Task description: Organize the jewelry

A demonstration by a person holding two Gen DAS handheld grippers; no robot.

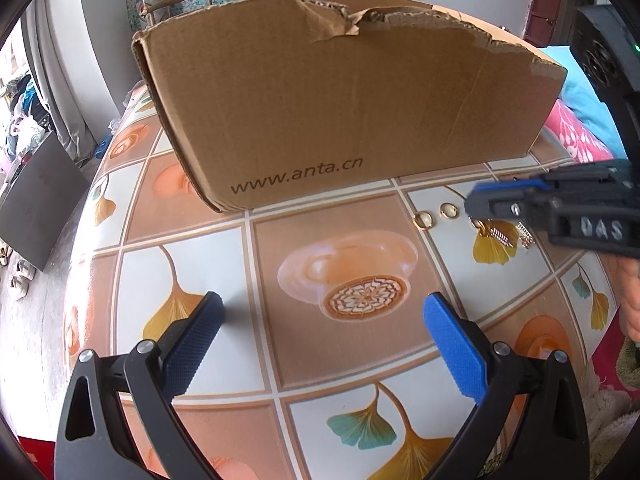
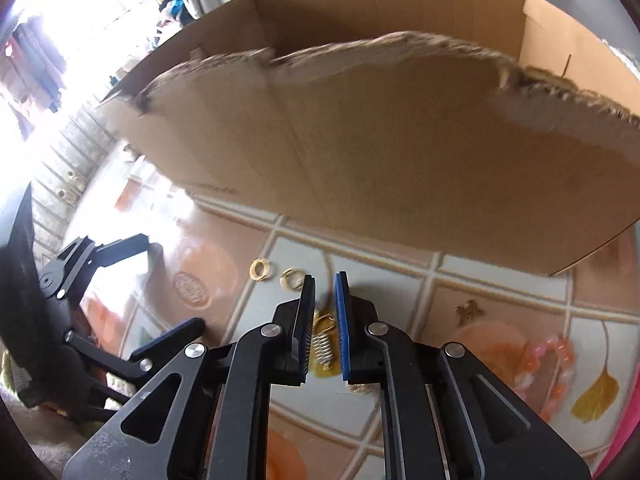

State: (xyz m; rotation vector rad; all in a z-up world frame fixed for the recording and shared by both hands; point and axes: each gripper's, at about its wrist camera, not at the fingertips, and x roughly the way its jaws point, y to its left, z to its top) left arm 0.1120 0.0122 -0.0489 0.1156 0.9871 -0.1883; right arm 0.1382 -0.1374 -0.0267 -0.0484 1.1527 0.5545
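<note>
Apparently I was at the picking-up stage of tidying the jewelry, with nothing yet carried to the cardboard box (image 1: 352, 108), which stood open-topped with a torn near wall at the far side of the tiled-pattern tablecloth (image 1: 208, 264). My right gripper (image 2: 325, 280) was low over the cloth with its blue-padded fingers drawn close but a narrow gap left between them, and a gold tassel earring (image 2: 322, 344) lay in that gap; I could not tell whether the pads were touching it, so I judged it not yet gripped. My left gripper (image 1: 322, 304) hovered wide open over a bare stretch of cloth, holding nothing. Two gold hoop rings (image 1: 423, 219) lay side by side just in front of the box, beside the right gripper's tip. My judgement was that the next move called for closing the right fingers squarely on the earring's thin, springy body, lifting it clear without dragging its neighbour, and carrying it over the torn wall into the box. From the left wrist I saw the right gripper from the side, a second tassel earring (image 1: 526, 236) partly hidden beneath it, and the web address printed on the box. From the right wrist alone I saw the gap between the fingers, the inside of the box, a small gold star-shaped charm (image 2: 469, 311) and a blurred pink and orange beaded bracelet (image 2: 550, 364) further to the right.
</note>
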